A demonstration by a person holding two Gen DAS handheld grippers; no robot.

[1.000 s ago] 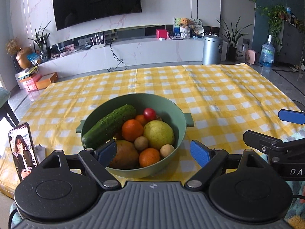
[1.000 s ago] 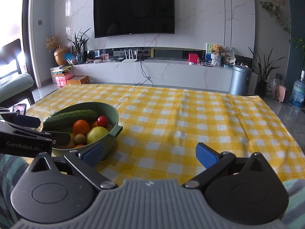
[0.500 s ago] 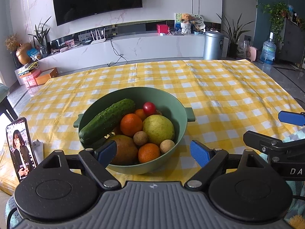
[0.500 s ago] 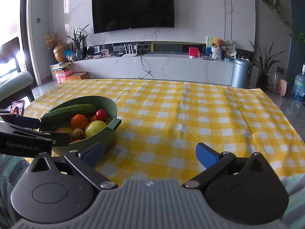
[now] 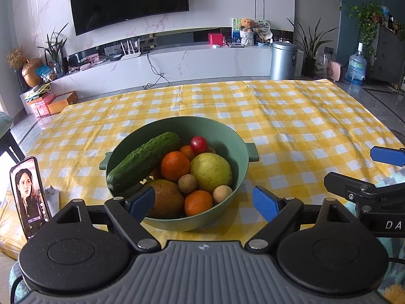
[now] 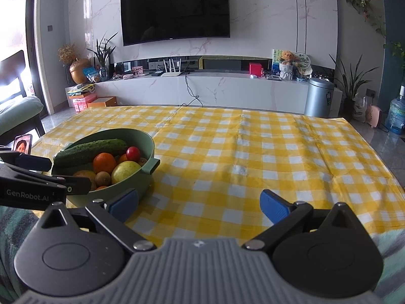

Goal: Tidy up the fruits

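A green two-handled bowl stands on the yellow checked tablecloth. It holds a cucumber, oranges, a yellow-green pear, a red tomato, a brown mango and small brown round fruits. My left gripper is open and empty, just in front of the bowl's near rim. My right gripper is open and empty over bare cloth, to the right of the bowl.
A phone showing a video stands at the table's left front edge. The right gripper's fingers show at the right of the left wrist view. Beyond the table are a TV console and a metal bin.
Both grippers have risen and tilted down slightly, so the bowl and table sit lower in view. The jaws stay open. The fruit has not moved.
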